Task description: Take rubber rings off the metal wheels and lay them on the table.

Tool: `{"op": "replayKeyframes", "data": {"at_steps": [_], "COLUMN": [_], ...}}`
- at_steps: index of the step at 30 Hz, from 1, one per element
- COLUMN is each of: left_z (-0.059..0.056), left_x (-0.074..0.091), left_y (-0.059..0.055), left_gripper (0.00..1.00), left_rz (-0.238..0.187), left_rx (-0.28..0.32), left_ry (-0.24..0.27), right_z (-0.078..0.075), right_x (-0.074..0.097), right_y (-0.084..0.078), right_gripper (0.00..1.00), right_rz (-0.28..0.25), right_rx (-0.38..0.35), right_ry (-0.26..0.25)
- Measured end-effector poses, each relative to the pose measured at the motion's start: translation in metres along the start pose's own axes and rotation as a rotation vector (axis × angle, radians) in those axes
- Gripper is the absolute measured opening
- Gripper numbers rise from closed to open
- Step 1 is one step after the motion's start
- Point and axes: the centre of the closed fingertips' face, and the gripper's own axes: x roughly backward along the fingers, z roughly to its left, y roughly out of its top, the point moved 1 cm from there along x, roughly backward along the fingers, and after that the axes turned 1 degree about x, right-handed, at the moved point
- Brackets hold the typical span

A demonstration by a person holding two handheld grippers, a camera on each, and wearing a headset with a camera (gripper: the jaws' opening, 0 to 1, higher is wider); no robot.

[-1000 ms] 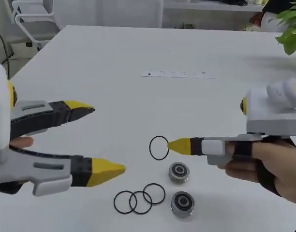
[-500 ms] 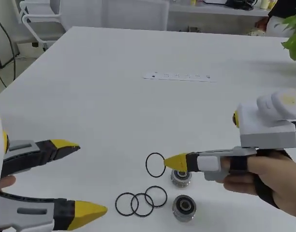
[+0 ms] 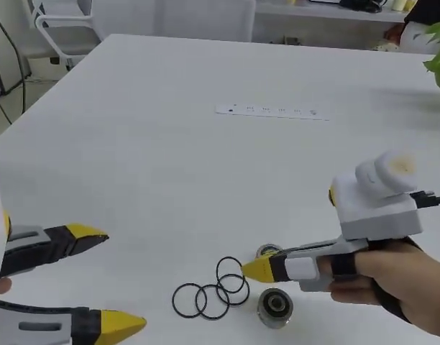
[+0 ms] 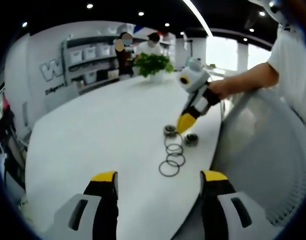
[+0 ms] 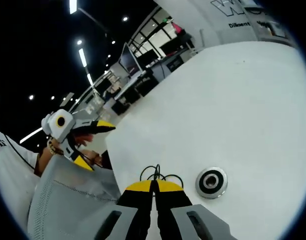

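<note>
At desk [image 3: 170, 144] near edge: right tongs [image 3: 249, 269] clenched on a rubber ring [image 3: 230, 269], low over three laid rings [image 3: 205, 300], probably to add it to the pile. Two wheels [image 3: 275, 305] just beside. Left tongs [image 3: 108, 280] released, parked clear.

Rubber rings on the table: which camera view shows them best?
The head view: the rubber rings lie overlapping in a row, seen from above. The left gripper view shows them small; in the right gripper view the right gripper hides most of them.
</note>
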Motion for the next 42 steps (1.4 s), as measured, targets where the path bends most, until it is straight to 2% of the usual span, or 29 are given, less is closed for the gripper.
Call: {"op": "replayKeyframes", "data": {"at_steps": [6, 13, 30, 42], "left_z": [-0.002, -0.003, -0.003, -0.002], "left_x": [-0.001, 0.000, 0.000, 0.001], "left_y": [-0.007, -0.009, -0.010, -0.011], "left_gripper": [0.66, 0.65, 0.65, 0.64], "left_rz": [0.019, 0.026, 0.031, 0.033], "left_rx": [0.002, 0.005, -0.004, -0.003], "left_ry": [-0.004, 0.000, 0.004, 0.007], "right_z": [-0.005, -0.008, -0.031, -0.035], "right_x": [-0.002, -0.003, 0.004, 0.007], "right_y": [-0.010, -0.011, -0.006, -0.008], "right_gripper": [0.00, 0.00, 0.00, 0.07], "right_rz": [0.041, 0.057, 0.033, 0.047], "right_rx": [-0.002, 0.014, 0.030, 0.056], "right_ry": [-0.014, -0.023, -0.135, -0.172]}}
